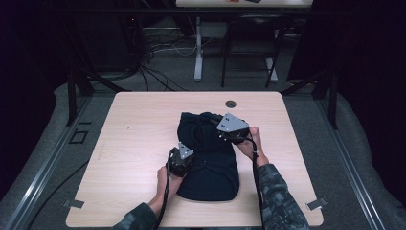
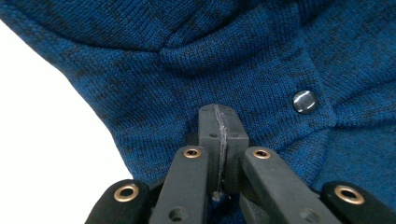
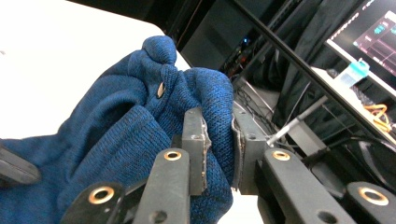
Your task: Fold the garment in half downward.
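Sweater (image 1: 210, 163): blue knit, bunched mid-table (image 1: 134, 143).
Left gripper (image 2: 219, 126): jaws pressed together on sweater's near edge.
Right gripper (image 3: 218, 144): jaws clamping a raised fold of sweater at far side.

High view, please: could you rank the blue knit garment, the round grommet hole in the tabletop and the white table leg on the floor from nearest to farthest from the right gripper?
1. Blue knit garment: bunched directly under the right gripper.
2. Grommet hole: just beyond it, near the table's far edge.
3. White table leg: on the floor beyond the table.
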Demonstrator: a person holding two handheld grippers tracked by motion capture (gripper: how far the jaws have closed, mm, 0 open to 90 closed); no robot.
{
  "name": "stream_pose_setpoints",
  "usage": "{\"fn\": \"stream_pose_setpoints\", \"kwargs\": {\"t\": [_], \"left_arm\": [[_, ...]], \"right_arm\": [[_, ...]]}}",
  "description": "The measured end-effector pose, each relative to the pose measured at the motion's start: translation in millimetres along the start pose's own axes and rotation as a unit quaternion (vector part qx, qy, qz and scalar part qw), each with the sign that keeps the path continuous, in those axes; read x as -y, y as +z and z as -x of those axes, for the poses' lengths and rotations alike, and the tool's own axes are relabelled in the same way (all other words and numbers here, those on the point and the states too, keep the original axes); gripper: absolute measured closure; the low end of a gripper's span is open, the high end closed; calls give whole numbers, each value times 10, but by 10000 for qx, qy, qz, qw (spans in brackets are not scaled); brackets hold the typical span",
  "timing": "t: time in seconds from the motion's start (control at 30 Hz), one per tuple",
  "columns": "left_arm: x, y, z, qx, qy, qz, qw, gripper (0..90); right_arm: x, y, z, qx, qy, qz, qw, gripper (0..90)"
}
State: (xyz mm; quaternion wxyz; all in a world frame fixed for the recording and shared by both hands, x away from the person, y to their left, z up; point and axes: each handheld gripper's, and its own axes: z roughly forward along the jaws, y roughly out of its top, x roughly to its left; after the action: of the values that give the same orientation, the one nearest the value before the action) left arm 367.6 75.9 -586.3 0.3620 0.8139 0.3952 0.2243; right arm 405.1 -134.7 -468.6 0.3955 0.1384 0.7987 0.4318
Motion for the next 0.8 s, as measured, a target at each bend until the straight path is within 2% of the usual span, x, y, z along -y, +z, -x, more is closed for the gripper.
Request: {"fn": "stream_pose_setpoints", "kwargs": {"t": [0.03,0.07,0.13,0.17,0.47,0.5,0.6,0.67,0.7,0.73,0.77,0.8], "left_arm": [[0,0,0,0,0,0,10000,900],[3,5,-7,7,-99,21,9999,900],[6,4,-12,12,-93,28,10000,900],[12,2,-24,61,-169,49,9998,900],[9,14,-44,72,-298,71,9995,900],[9,12,-57,97,-333,57,9994,900],[10,13,-72,140,-362,75,9992,899],[13,10,-91,204,-400,90,9990,882],[20,-2,-121,364,-447,130,9982,831],[20,-2,-121,364,-447,130,9982,802],[15,-9,-126,443,-381,97,9982,802],[-11,-63,-163,587,-310,68,9978,742]], "right_arm": [[0,0,0,0,0,0,10000,779],[-33,-49,-51,-17,-60,41,10000,778],[-51,-103,-88,-43,-70,41,10000,777],[-52,-138,-99,-46,-69,21,10000,777],[41,-398,-193,-300,129,-36,9995,777],[89,-442,-205,-362,219,-61,9991,776],[158,-487,-229,-356,275,-164,9989,776],[170,-492,-235,-385,299,-192,9986,776],[195,-504,-258,-410,311,-213,9984,775],[195,-504,-258,-410,311,-213,9984,775],[206,-501,-266,-436,320,-228,9983,776],[229,-501,-284,-444,312,-228,9983,776]]}}
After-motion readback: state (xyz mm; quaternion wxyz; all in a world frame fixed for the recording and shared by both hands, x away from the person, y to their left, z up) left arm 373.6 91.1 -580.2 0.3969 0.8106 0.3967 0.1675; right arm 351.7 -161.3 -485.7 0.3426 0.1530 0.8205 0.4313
